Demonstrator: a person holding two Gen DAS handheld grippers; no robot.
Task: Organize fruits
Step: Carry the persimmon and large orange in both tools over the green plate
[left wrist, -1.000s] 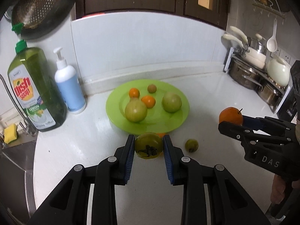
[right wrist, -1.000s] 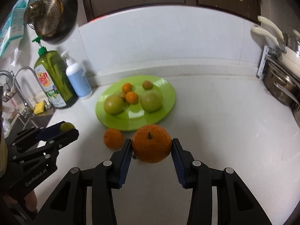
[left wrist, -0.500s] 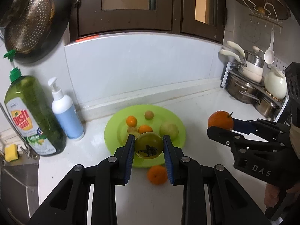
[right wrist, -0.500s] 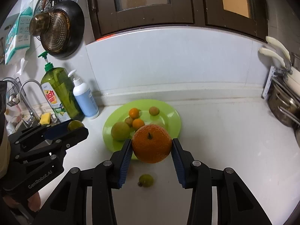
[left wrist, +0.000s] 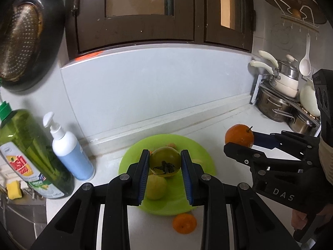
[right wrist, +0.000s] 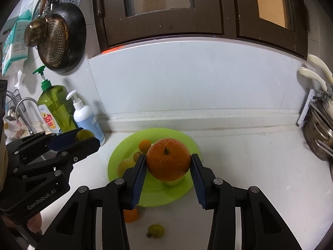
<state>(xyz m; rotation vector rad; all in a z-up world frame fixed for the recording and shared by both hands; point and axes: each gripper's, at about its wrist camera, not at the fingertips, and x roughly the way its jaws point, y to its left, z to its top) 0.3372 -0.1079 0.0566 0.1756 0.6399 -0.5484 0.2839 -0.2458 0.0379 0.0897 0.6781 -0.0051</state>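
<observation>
Fruits are split between the two grippers, a green plate (left wrist: pixel 205 156) and the white bench (right wrist: pixel 249 166). The left gripper (left wrist: pixel 165 162) is clenched on a green fruit (left wrist: pixel 165 161) with a dark stalk scar, held above the plate; the right gripper (right wrist: pixel 168 162) grasps a large orange (right wrist: pixel 168 159) between its blue pads, also above the plate.

On the plate, a pale yellow-green fruit (left wrist: pixel 156 186) lies just behind the left gripper's fingers, and a small orange fruit (right wrist: pixel 144 145) sits toward the back. Other fruit on the plate is mostly covered by the held fruits and the fingers, so their number cannot be told. Off the plate, a small mandarin (left wrist: pixel 184 223) rests on the bench just beside the near rim, and a small green fruit (right wrist: pixel 156 230) lies a little nearer still, between the right gripper's arms in the right wrist view.

To the left of the plate stand a white pump bottle (left wrist: pixel 68 152) and a green dish soap bottle (left wrist: pixel 31 156), close together, with a yellow sponge (left wrist: pixel 13 189) and a tap (right wrist: pixel 22 108) by the sink edge. A dark pan with a perforated strainer (right wrist: pixel 60 35) hangs on the wall above. At the right, a rack of steel pots (left wrist: pixel 276 104) is cut off by the frame. A hand (left wrist: pixel 299 220) on the right gripper's handle shows only in part.
</observation>
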